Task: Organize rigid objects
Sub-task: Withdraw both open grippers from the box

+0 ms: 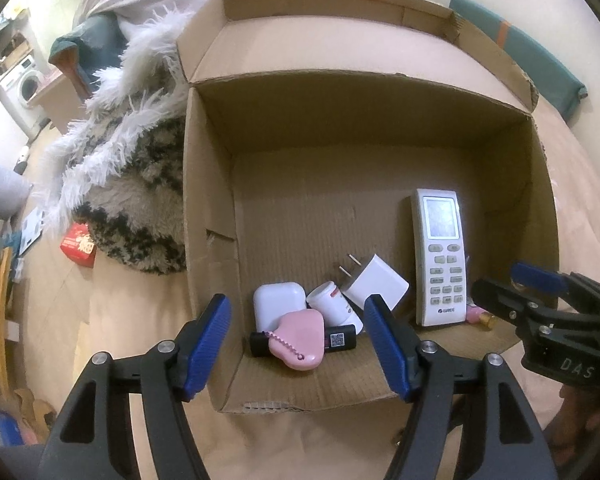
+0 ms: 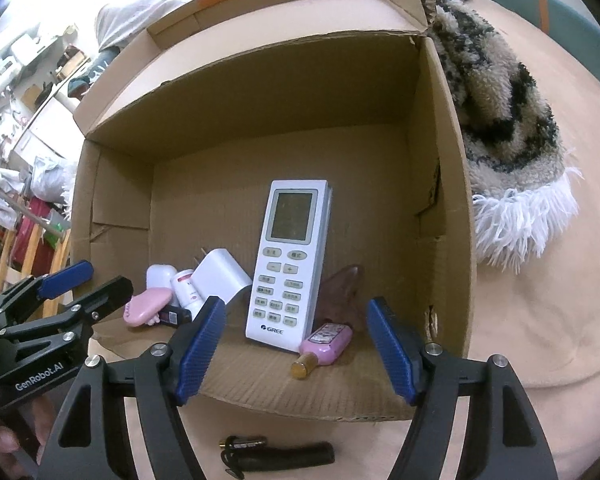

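**Both grippers open at the box**

Your left gripper (image 1: 298,344) and right gripper (image 2: 296,350) gape empty. Nearest you, outside the box (image 2: 260,112), lies a dark stick (image 2: 278,451), partly hidden. Inside: pink case (image 1: 300,338), bottle (image 2: 326,342), remote (image 2: 290,264), plug (image 1: 374,282). A purplish thing behind the remote is unclear.
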The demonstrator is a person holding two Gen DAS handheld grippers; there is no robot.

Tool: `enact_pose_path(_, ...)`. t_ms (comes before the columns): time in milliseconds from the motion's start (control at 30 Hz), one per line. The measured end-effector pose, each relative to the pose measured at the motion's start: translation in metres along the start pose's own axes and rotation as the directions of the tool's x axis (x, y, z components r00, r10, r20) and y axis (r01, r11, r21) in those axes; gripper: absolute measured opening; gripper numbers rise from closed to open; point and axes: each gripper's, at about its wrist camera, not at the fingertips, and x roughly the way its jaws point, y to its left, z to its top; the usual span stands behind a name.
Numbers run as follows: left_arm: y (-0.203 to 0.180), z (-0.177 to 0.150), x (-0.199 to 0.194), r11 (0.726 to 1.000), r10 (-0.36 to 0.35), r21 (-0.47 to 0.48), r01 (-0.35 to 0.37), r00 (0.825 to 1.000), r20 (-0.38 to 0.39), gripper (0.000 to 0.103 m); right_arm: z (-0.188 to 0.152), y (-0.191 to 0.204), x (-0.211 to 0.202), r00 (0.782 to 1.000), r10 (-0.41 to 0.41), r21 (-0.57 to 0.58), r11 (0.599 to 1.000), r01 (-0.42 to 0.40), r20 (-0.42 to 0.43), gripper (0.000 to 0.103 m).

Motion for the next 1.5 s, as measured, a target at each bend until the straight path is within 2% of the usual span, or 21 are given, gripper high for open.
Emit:
enact_pose_path(700,0.004,-0.005,-0.019,1.000,-0.002,-0.010,0.002,1.000,0.029,0.066,-0.006,-0.003,-0.013,1.000,-0.011,0.010,1.000,0.011,0.023,0.077)
enact_pose_path(1033,-0.003,-0.034,-0.034,1.000,-0.013,0.016,0.012,1.000,0.027,0.066,-0.030,-0.017,-0.044,0.998,-0.015,0.071,0.997,0.010,0.068,0.077)
enact_pose_path(1333,0.011,-0.056,-0.039,0.999,-0.010,-0.042,0.010,1.000,0.003,0.066,-0.044,-0.017,-0.053,0.997,0.006,0.115,0.993,-0.015,0.083,0.077)
enact_pose_path(1500,0.026,-0.064,-0.036,0.994,-0.015,-0.109,0.012,1.000,-0.023,0.066,-0.057,-0.015,-0.056,0.998,0.019,0.120,0.992,-0.027,0.065,0.077)
